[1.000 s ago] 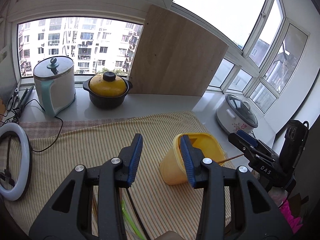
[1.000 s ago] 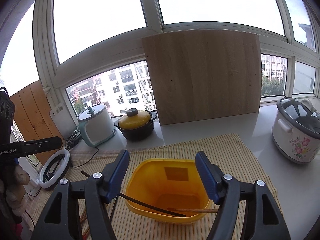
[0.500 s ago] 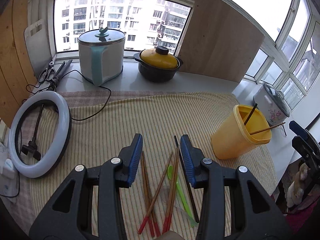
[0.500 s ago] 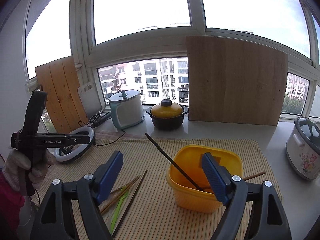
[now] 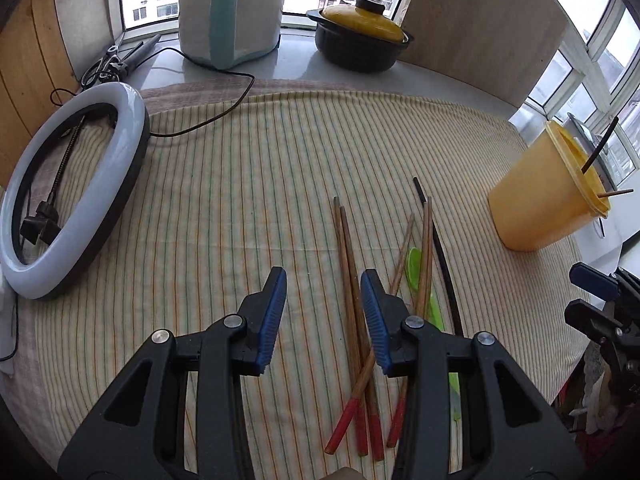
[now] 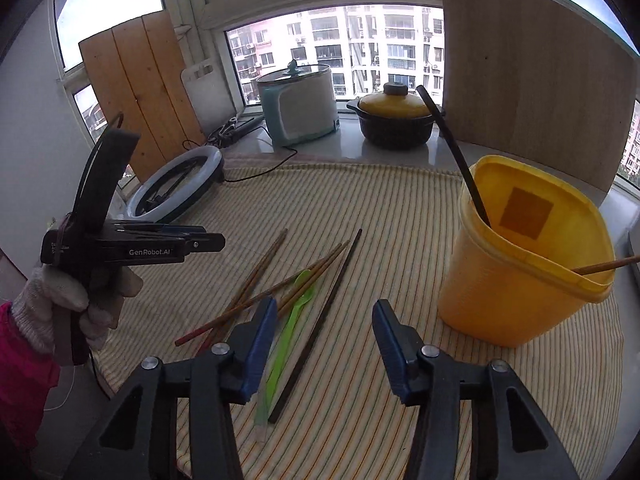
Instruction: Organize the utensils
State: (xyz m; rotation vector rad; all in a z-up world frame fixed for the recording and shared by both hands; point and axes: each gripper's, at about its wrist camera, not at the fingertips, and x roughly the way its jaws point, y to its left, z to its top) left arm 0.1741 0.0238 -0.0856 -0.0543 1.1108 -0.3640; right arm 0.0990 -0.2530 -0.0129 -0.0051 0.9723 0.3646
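Observation:
Several red-tipped wooden chopsticks (image 5: 347, 264) (image 6: 256, 284), a black chopstick (image 5: 440, 248) (image 6: 324, 316) and a green plastic spoon (image 5: 416, 268) (image 6: 290, 320) lie on the striped cloth. A yellow tub (image 5: 540, 196) (image 6: 520, 256) stands upright at the right, holding one black and one wooden chopstick. My left gripper (image 5: 323, 280) is open and empty just above the chopsticks. My right gripper (image 6: 323, 312) is open and empty over the black chopstick, left of the tub.
A white ring light (image 5: 60, 184) lies at the cloth's left. A teal-and-white cooker (image 5: 228, 12), a black pot with yellow lid (image 5: 360, 36) and a leaning wooden board (image 5: 480, 28) stand along the window sill. Scissors (image 5: 104, 64) lie at the back left.
The tub has gone from lying on its side to standing upright. Both grippers have drawn back left and tilted down over the loose chopsticks. Both stay open.

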